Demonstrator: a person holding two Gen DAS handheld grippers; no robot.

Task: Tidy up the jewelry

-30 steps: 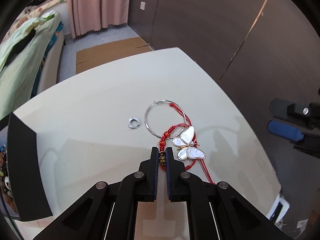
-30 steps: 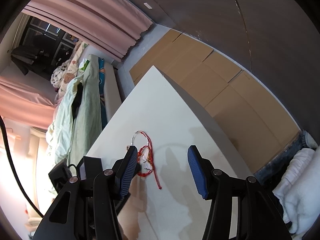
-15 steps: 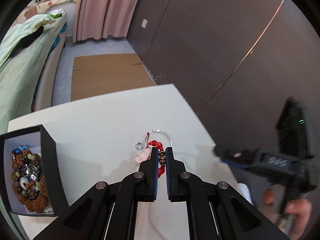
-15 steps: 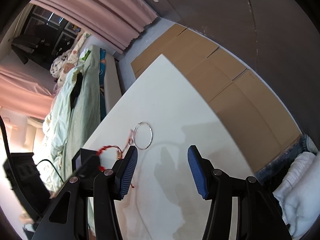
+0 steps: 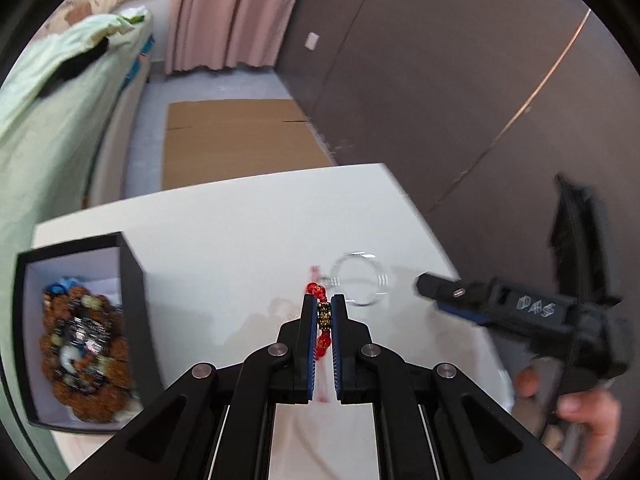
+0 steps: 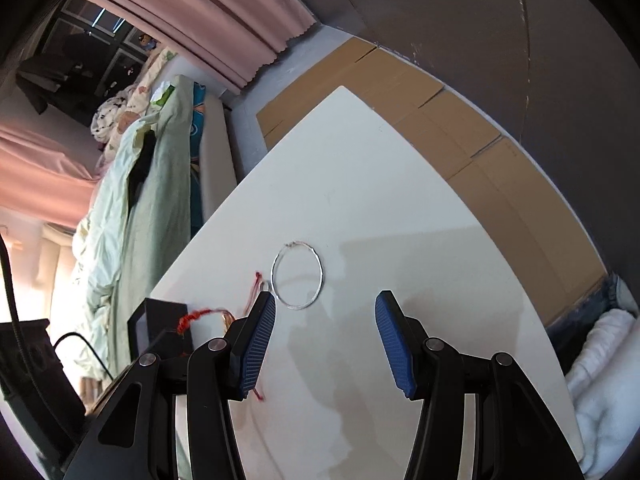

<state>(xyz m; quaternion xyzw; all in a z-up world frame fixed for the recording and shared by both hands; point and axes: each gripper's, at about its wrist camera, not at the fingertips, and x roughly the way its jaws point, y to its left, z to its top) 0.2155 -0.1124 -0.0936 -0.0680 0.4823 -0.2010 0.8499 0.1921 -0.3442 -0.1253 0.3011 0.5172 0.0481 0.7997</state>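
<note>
The left tongs (image 5: 323,312) are clamped on a red knotted-cord bracelet with gold beads (image 5: 322,318), which is held above the white bench (image 5: 224,248); its loose cord trails below the pads. The right tongs (image 6: 325,334) stand apart with nothing between them, above a thin silver hoop earring (image 6: 297,276) lying on the bench at about twelve o'clock. The open black box with a white lining (image 5: 76,332), already holding a heap of beaded bracelets (image 5: 82,354), sits at nine o'clock from the left tongs. For a good step, the bracelet is best carried over the box rim with the dangling tail cleared first, then released low inside. One hoop, one small silver ring (image 6: 265,286), one held bracelet and one box are counted; the heap cannot be counted.
</note>
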